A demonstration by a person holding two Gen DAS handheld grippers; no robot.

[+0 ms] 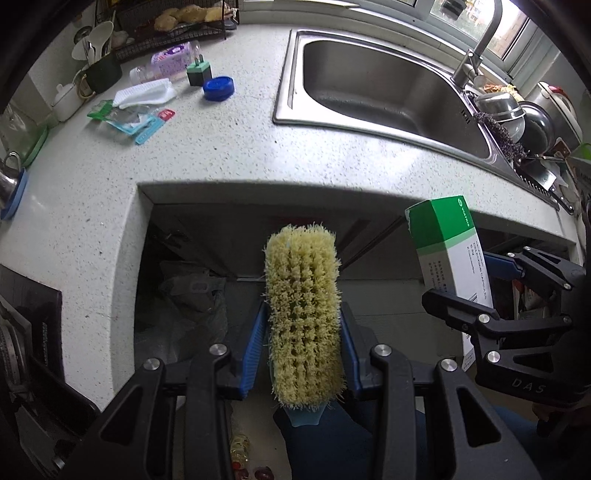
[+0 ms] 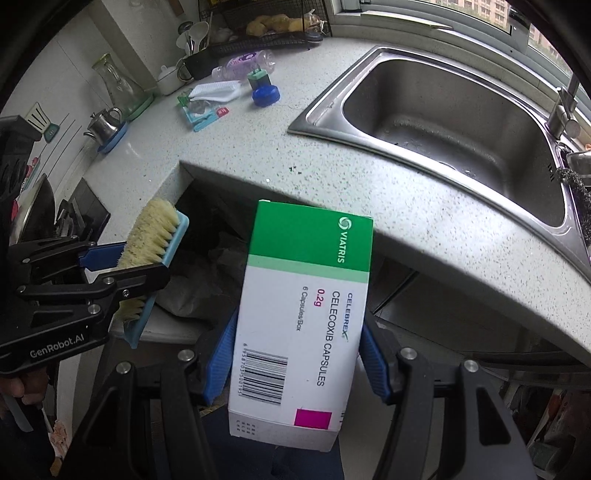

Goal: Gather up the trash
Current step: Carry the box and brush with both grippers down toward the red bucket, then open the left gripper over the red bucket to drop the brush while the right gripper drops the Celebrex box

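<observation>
My left gripper [image 1: 303, 332] is shut on a scrub brush [image 1: 303, 310] with yellow bristles and a light blue back, held off the counter's front edge over a dark bag [image 1: 192, 291] in the open space below. The brush also shows in the right wrist view [image 2: 151, 254]. My right gripper [image 2: 295, 343] is shut on a green and white medicine box [image 2: 303, 314], held beside the brush; the box shows at the right of the left wrist view [image 1: 450, 254]. On the counter at the back left lie a blue lid [image 1: 218, 88], torn packaging [image 1: 129, 120], a white cloth [image 1: 146, 94] and a plastic bottle [image 1: 166, 62].
A speckled white counter [image 1: 221, 147] wraps around the opening. A steel sink [image 1: 388, 96] with a faucet [image 1: 476, 48] is at the right, with pots [image 1: 517, 114] beside it. A black rack [image 1: 173, 29], utensil cup [image 1: 101, 70], plug adapter [image 1: 198, 70] and kettle [image 2: 105, 123] stand at the back left.
</observation>
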